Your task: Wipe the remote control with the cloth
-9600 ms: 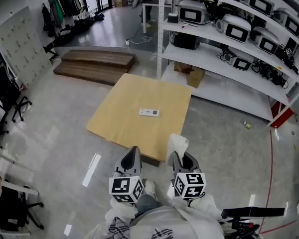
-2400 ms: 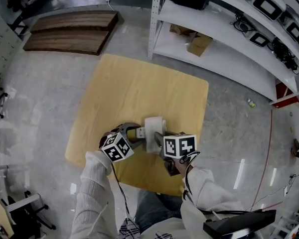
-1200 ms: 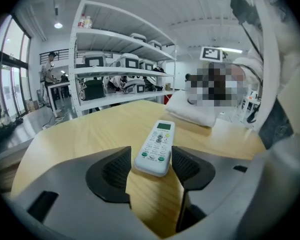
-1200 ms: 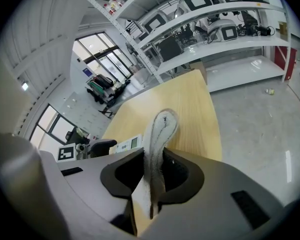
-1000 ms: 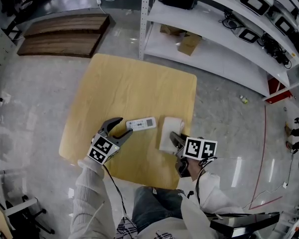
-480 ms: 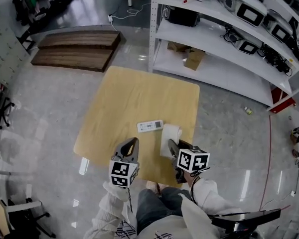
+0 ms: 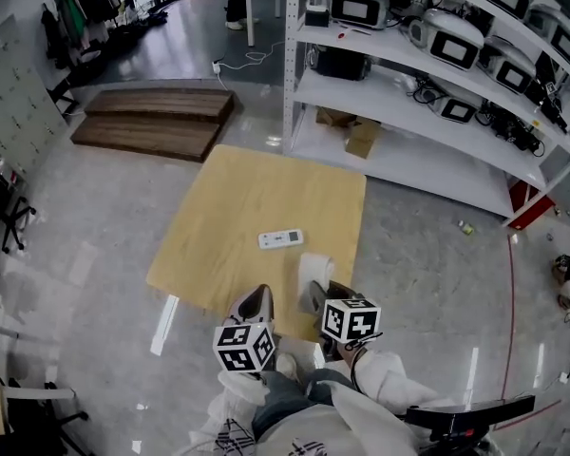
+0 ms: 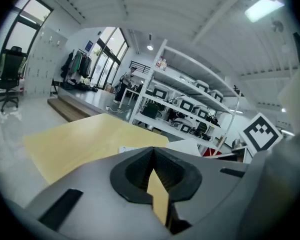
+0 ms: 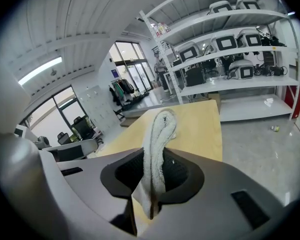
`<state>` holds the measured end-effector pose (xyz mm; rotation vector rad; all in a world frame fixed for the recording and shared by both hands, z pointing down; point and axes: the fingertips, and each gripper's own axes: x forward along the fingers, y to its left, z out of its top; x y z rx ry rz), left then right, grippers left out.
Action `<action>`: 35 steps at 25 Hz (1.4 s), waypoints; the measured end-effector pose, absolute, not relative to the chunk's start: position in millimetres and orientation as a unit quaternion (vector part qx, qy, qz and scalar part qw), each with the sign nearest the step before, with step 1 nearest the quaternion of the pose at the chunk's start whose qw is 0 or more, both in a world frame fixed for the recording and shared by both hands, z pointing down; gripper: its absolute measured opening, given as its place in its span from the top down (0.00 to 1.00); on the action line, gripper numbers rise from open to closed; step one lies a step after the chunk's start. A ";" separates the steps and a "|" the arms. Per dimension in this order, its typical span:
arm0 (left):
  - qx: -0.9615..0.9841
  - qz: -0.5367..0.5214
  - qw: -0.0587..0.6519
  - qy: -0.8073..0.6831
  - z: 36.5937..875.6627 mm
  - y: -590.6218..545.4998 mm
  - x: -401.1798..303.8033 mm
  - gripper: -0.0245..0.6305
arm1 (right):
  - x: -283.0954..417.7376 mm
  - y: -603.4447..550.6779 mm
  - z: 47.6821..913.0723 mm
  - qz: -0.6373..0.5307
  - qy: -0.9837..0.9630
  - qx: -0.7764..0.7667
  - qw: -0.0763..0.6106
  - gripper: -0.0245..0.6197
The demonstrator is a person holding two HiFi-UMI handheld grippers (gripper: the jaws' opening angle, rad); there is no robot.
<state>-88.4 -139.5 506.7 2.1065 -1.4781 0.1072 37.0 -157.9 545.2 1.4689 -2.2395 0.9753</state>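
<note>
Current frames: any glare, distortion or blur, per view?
Head view: wide-angle bends the shelving; light streak reflects on the glossy floor. Left gripper view: fisheye, dark corners, ceiling lamp blown out. Right gripper view: same vignette; cloth sharp.

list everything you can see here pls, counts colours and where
table: 1, light wood, centre of floor
remote control: 1, white, lying on the table
wooden platform: 1, dark brown, floor beyond the table, left
shelving unit: 1, white, right side, holds grey devices
cardboard boxes: 2, brown, lowest shelf
cloth: 1, white, in right gripper
left gripper: 1, grey, over near table edge, fingers just closed, empty
right gripper: 1, grey, beside it, fingers shut on cloth
</note>
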 end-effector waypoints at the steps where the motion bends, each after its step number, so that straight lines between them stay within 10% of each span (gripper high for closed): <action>1: 0.783 0.039 0.276 -0.556 503.5 -135.8 -86.4 0.96 | 38.0 -152.8 540.9 0.336 -0.780 0.508 0.143 0.82; 35: 0.759 0.035 0.236 -0.606 466.2 5.0 -35.7 0.96 | 73.5 -16.7 502.7 0.312 -0.815 0.474 0.119 0.82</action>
